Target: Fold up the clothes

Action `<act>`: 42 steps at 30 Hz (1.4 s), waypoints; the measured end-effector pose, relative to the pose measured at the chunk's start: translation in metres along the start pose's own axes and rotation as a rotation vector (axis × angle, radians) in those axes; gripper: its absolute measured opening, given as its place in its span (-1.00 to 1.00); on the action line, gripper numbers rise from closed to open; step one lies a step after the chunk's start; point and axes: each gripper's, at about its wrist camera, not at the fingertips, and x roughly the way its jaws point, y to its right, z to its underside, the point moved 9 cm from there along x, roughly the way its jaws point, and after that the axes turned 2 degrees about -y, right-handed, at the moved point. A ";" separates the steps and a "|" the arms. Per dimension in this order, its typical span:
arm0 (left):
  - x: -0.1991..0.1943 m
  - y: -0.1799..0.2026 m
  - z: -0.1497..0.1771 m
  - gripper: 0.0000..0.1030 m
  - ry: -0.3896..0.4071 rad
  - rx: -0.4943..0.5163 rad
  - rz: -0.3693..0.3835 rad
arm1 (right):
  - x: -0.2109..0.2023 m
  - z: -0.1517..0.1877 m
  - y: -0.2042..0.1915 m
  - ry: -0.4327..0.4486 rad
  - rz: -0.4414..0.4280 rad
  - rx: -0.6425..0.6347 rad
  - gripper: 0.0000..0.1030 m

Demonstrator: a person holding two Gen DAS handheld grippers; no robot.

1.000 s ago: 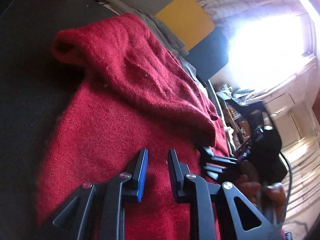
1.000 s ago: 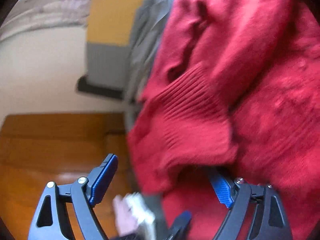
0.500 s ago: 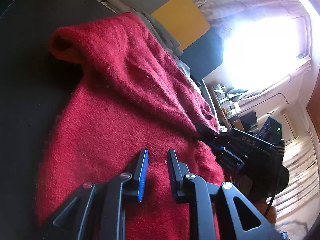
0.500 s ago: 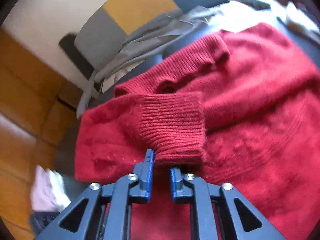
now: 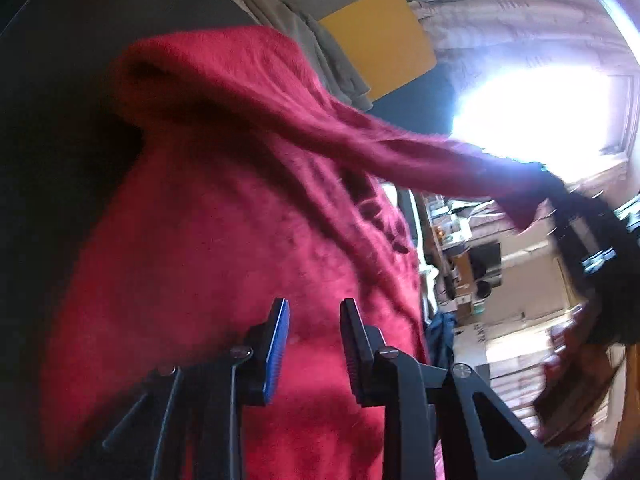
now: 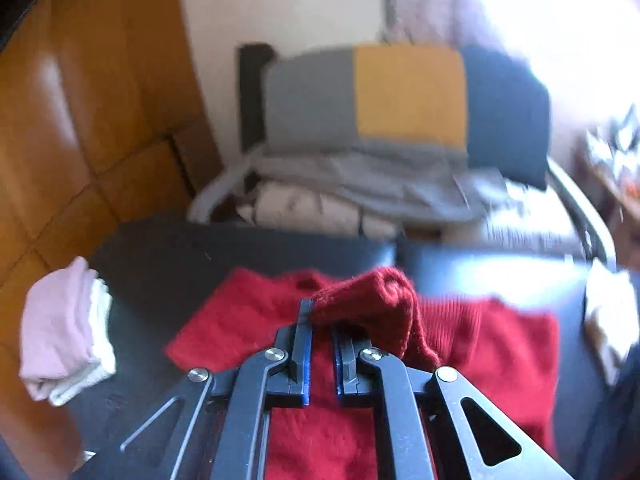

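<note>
So my right gripper (image 6: 320, 320) is clamped down tight on the ribbed cuff (image 6: 372, 300) of the red sweater (image 5: 208, 248), pinching it up off the rest of the knit — from the left wrist view the sleeve (image 5: 400, 148) stretches taut across toward the right edge of the frame. My left gripper (image 5: 314, 320) hangs low over the sweater body at bottom centre, jaws opening, nothing pinched between them. The sweater lies spread on the dark desk (image 6: 168, 256). Folded pale clothes (image 6: 64, 328) sit at the left edge, grey ones (image 6: 360, 184) piled at the back.
</note>
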 end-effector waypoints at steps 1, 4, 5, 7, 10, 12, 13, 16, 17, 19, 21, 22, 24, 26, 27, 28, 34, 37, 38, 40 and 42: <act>0.007 0.005 -0.003 -0.51 -0.003 0.013 -0.020 | -0.004 -0.016 -0.004 0.012 -0.009 -0.019 -0.83; 0.028 0.021 -0.022 -0.51 0.012 0.040 -0.066 | -0.015 -0.063 -0.014 0.048 -0.034 -0.076 -0.83; 0.028 0.024 -0.031 -0.51 0.033 0.040 -0.080 | -0.017 -0.077 -0.016 0.054 -0.039 -0.096 -0.84; 0.028 0.026 -0.057 -0.47 0.095 0.026 -0.107 | -0.024 -0.105 -0.018 0.071 -0.036 -0.144 -0.84; 0.018 0.014 -0.088 -0.47 0.177 -0.026 -0.162 | -0.037 -0.133 -0.009 0.106 -0.027 -0.178 -0.84; 0.009 0.003 -0.104 -0.47 0.224 -0.064 -0.201 | -0.047 -0.144 0.006 0.129 -0.011 -0.184 -0.84; 0.003 -0.002 -0.105 -0.47 0.238 -0.064 -0.211 | -0.050 -0.139 0.022 0.129 -0.003 -0.169 -0.84; -0.005 -0.010 -0.095 -0.47 0.234 -0.019 -0.250 | -0.053 -0.114 0.076 0.111 0.019 -0.099 -0.84; -0.002 -0.013 -0.088 -0.47 0.220 -0.013 -0.259 | -0.050 -0.098 0.095 0.089 0.026 -0.065 -0.84; 0.002 -0.020 -0.074 -0.47 0.191 0.000 -0.278 | -0.033 -0.051 0.137 0.013 0.040 0.030 -0.84; 0.002 -0.027 -0.062 -0.47 0.182 0.017 -0.279 | -0.012 0.000 0.171 -0.065 0.043 0.142 -0.84; 0.000 -0.026 -0.059 -0.47 0.193 0.038 -0.277 | -0.002 0.026 0.186 -0.102 0.045 0.197 -0.83; -0.002 -0.025 -0.054 -0.47 0.188 0.037 -0.271 | 0.016 0.076 0.207 -0.167 0.050 0.289 -0.83; -0.004 -0.027 -0.050 -0.47 0.183 0.018 -0.250 | 0.026 0.113 0.219 -0.207 0.043 0.355 -0.83; -0.006 -0.029 -0.047 -0.47 0.180 0.007 -0.238 | 0.028 0.125 0.220 -0.214 0.039 0.375 -0.83; -0.007 -0.029 -0.045 -0.47 0.178 -0.001 -0.228 | 0.030 0.137 0.222 -0.221 0.034 0.396 -0.83; -0.015 -0.033 -0.031 -0.47 0.165 -0.008 -0.198 | 0.018 0.160 0.221 -0.175 0.006 0.468 -0.83; -0.015 -0.030 -0.024 -0.47 0.146 0.010 -0.208 | 0.002 0.156 0.215 -0.137 -0.004 0.455 -0.83; -0.017 -0.027 -0.022 -0.46 0.134 0.017 -0.208 | 0.004 0.160 0.213 -0.152 0.004 0.445 -0.83; -0.019 -0.020 -0.020 -0.45 0.115 0.053 -0.213 | 0.008 0.171 0.213 -0.190 -0.002 0.433 -0.76; -0.022 -0.011 -0.022 -0.45 0.108 0.101 -0.225 | 0.003 0.176 0.219 -0.198 -0.003 0.435 -0.57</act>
